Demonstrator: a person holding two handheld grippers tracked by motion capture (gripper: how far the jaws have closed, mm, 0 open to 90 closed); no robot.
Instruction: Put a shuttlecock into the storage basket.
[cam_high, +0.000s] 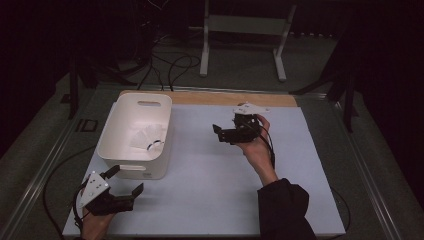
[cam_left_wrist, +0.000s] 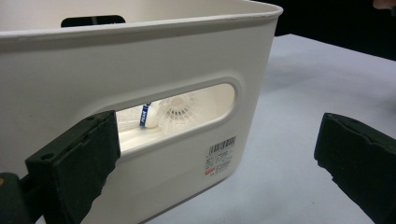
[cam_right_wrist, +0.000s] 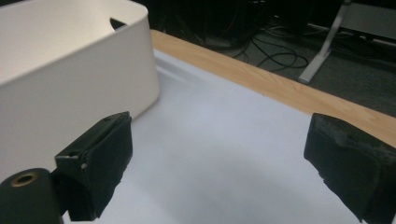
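White, smooth-walled plastic tub (cam_high: 134, 134) with rounded corners and slotted handles, sitting at the left of the pale grey table mat (cam_high: 210, 195); wooden table edge (cam_high: 230, 98) running along the far side. Lying inside the tub, a white shuttlecock with meshed plastic skirt and blue band (cam_high: 150, 140), resting on the tub floor toward its right wall. Left gripper (cam_high: 126, 181), black and blocky, hovering just before the tub's near right corner, jaws standing wide apart and holding nothing. Right gripper (cam_high: 218, 133), raised over mid-mat well apart from the tub, jaws likewise spread wide and empty.

Left gripper view: looking through the near handle slot at the shuttlecock (cam_left_wrist: 169, 113), with a small printed label (cam_left_wrist: 219, 156) low on the wall. Right gripper view: showing the tub's curved outer wall (cam_right_wrist: 70, 84) and the far wooden strip. Broad bare mat lying between tub and right gripper, and onward to the right edge.
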